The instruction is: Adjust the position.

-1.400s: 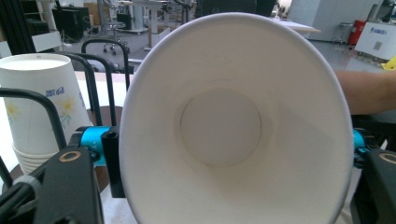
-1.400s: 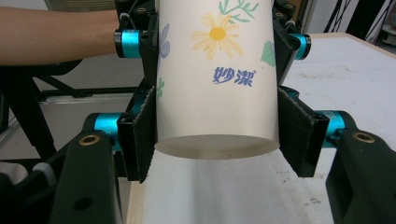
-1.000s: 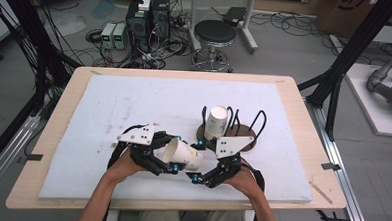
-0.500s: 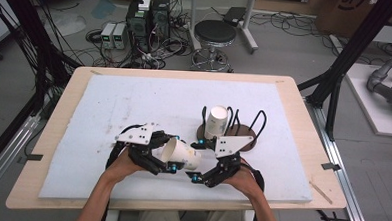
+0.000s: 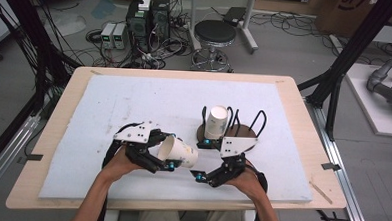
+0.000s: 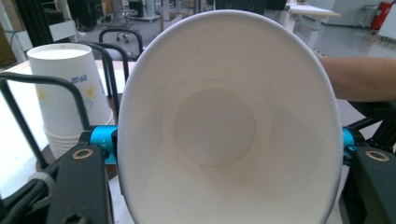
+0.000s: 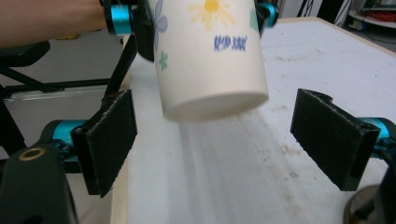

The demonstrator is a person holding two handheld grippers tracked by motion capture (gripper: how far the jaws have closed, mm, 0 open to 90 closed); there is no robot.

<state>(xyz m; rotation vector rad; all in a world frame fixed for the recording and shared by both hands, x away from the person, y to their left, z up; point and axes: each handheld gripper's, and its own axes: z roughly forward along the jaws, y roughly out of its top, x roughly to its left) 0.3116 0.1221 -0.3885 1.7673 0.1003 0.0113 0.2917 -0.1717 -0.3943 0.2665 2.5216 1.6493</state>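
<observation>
**One cup held sideways, more cups waiting on the stand**

Near the front edge of the surface (image 5: pixel 109 106), the left gripper (image 5: pixel 162 164) has its fingers (image 6: pixel 100 140) closed on a paper cup (image 5: pixel 178 152). They pinch the cup near its rim, one on each side. The cup lies on its side, up off the surface, with its bottom pointing to the right gripper (image 5: pixel 201 177). In the left gripper view you look straight into the open mouth of the cup. In the right gripper view you see its flat bottom and a yellow flower on its side.

The right gripper sits just beside the cup. Its fingers (image 7: pixel 109 140) are wide open and hold nothing. The cup's bottom hangs between and above them and does not touch them.

Farther back, toward the middle of the surface, a stack of cups (image 5: pixel 216 122) stands upside down on a round stand (image 5: pixel 243 130) with black wire loops.
</observation>
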